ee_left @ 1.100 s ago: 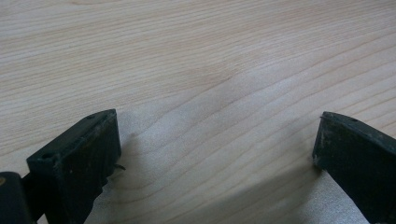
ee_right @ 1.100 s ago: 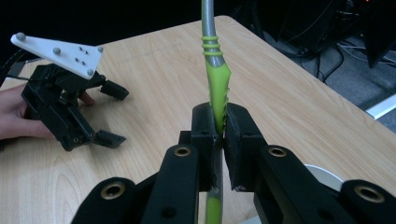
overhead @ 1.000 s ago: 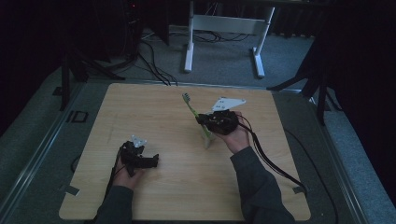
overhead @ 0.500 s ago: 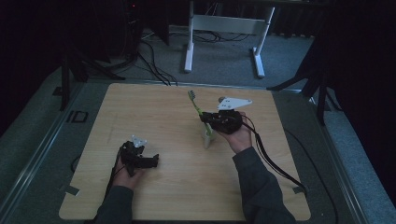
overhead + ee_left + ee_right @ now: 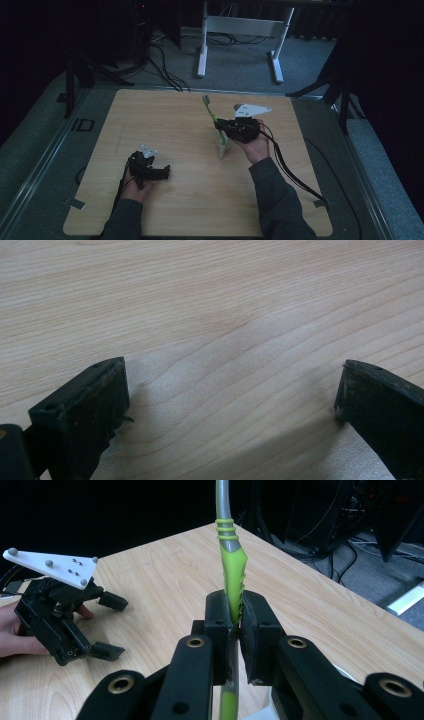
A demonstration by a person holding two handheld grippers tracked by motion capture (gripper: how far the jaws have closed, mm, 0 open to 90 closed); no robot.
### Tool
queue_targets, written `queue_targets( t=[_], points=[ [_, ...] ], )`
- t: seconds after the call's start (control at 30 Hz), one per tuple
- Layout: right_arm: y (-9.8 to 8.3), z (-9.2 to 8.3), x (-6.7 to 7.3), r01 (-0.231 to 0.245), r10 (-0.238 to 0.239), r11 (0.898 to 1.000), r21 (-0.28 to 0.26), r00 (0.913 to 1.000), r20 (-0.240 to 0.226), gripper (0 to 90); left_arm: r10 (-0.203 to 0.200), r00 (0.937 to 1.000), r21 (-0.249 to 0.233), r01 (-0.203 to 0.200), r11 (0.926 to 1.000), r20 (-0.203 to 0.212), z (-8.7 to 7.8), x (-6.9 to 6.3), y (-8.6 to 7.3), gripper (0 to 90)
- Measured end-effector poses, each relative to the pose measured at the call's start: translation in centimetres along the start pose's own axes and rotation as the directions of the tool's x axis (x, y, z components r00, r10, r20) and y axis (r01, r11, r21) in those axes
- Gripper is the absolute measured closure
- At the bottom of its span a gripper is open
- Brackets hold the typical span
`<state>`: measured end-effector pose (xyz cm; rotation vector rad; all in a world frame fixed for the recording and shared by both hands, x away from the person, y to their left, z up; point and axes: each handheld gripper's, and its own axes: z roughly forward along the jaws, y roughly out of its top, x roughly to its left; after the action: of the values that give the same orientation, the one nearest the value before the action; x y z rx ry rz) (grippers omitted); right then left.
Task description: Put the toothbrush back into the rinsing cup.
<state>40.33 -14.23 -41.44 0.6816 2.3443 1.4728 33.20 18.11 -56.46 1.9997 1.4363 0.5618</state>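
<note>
The high view is dim and grainy; only the table (image 5: 190, 200) catches weak light, and the surroundings fall to black. The left gripper view is bright and evenly lit, the wood grain ahead of the jaws sharp, with soft shadows spreading from each jaw and the jaw edges slightly soft. In the right gripper view the toothbrush (image 5: 231, 575) between the jaws is crisp, the background beyond dark, the near frame blurred.
</note>
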Motion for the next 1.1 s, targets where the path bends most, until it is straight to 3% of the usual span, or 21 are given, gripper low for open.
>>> queue_targets(
  t=[1.1],
  points=[
    [-0.21, -0.57, -0.4, -0.002, 0.003, 0.997, -0.083, 0.9999, 0.014, 82.4, 0.001, 1.0, 0.0, -0.001, 1.0, 0.001, 0.0, 0.0, 0.0, 1.8]
  ],
)
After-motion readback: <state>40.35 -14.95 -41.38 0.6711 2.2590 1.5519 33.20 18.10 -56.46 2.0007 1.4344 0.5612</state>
